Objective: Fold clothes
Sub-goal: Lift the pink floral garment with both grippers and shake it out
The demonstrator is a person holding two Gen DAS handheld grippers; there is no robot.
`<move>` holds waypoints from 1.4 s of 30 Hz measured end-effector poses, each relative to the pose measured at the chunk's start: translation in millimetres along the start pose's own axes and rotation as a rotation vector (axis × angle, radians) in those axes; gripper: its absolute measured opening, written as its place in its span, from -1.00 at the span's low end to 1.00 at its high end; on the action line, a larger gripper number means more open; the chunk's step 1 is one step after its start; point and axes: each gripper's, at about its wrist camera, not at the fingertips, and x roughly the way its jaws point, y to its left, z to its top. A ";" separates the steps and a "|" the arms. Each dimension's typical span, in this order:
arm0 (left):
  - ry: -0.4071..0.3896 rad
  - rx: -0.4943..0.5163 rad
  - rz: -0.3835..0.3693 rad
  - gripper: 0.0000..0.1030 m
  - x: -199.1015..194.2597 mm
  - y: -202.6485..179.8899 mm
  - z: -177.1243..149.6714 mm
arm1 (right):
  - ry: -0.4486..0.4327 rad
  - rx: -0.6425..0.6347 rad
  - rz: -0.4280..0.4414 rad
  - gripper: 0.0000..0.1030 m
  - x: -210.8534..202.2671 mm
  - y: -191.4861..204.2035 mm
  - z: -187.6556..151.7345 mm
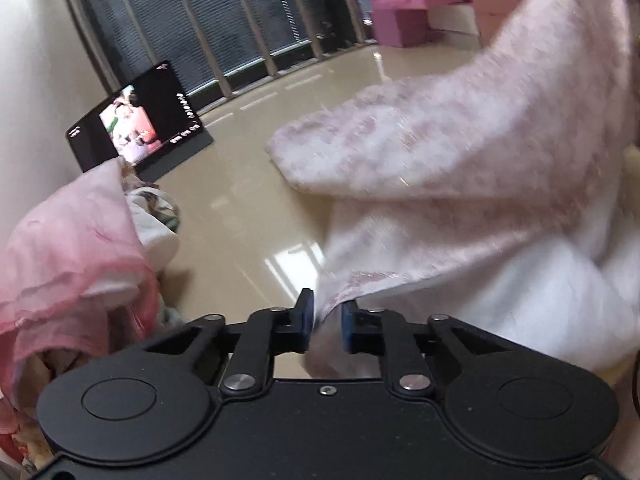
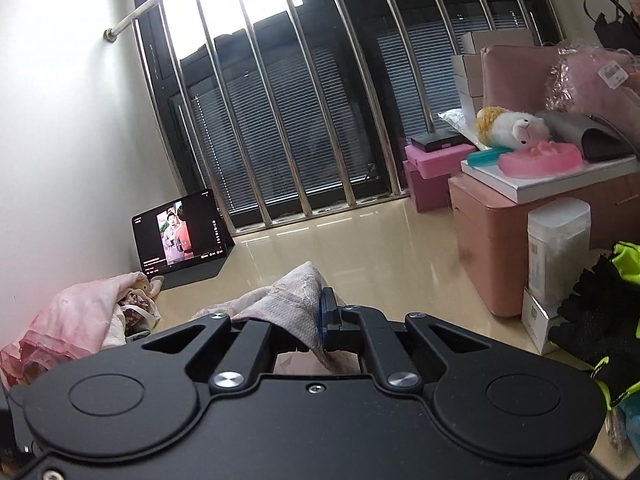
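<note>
A pale pink patterned garment point(image 1: 460, 152) hangs in the air above the floor, stretched up to the right in the left wrist view. My left gripper point(image 1: 326, 326) is shut on its lower edge, with cloth pinched between the blue pads. In the right wrist view my right gripper point(image 2: 308, 320) is shut on another part of the same garment point(image 2: 288, 300), whose cloth covers the left finger. A heap of pink and floral clothes point(image 1: 72, 248) lies at the left on the floor; it also shows in the right wrist view point(image 2: 80, 320).
A tablet point(image 2: 180, 236) playing video leans on the wall by the barred window point(image 2: 320, 100). Pink boxes point(image 2: 432, 172), a pink cabinet point(image 2: 500, 240) with a plush toy point(image 2: 512, 126), a white container point(image 2: 556, 248) and black-green clothing point(image 2: 600, 320) stand at the right. Glossy beige floor point(image 2: 360, 248) lies between.
</note>
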 end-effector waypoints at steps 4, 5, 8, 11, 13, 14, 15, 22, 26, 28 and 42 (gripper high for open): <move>-0.109 -0.052 0.098 -0.96 -19.0 24.4 26.5 | -0.033 -0.030 0.002 -0.98 -5.8 3.6 13.0; -0.147 -0.071 0.128 -0.96 -27.1 33.2 34.5 | -0.046 -0.047 0.004 -0.98 -9.0 5.7 18.2; -0.254 -0.128 0.234 -0.97 -55.6 61.1 56.8 | -0.100 -0.103 0.003 -0.99 -23.2 15.8 36.9; -0.362 -0.186 0.305 -0.97 -93.6 87.5 72.0 | -0.161 -0.142 0.018 -0.99 -40.2 26.6 57.1; -0.425 -0.221 0.329 -0.97 -120.4 101.6 79.3 | -0.204 -0.165 0.046 -0.99 -54.6 35.6 70.7; -0.459 -0.239 0.330 -0.97 -134.0 109.0 81.4 | -0.223 -0.173 0.065 -0.99 -62.2 39.2 76.4; -0.489 -0.252 0.335 -0.97 -146.8 115.3 82.7 | -0.248 -0.188 0.084 -0.99 -71.4 44.7 81.4; -0.601 -0.296 0.328 -0.97 -210.6 143.1 87.6 | -0.331 -0.236 0.201 -0.99 -115.9 69.7 106.9; -0.544 -0.303 0.215 -0.96 -204.5 163.7 108.9 | -0.292 -0.173 0.249 -0.99 -115.1 64.0 128.3; -0.444 -0.295 0.164 -0.95 -166.4 170.0 132.1 | -0.243 -0.138 0.218 -0.98 -88.3 57.7 138.1; -0.041 -0.451 0.082 0.70 41.2 175.9 139.2 | 0.169 0.088 -0.096 0.69 108.7 -43.8 90.1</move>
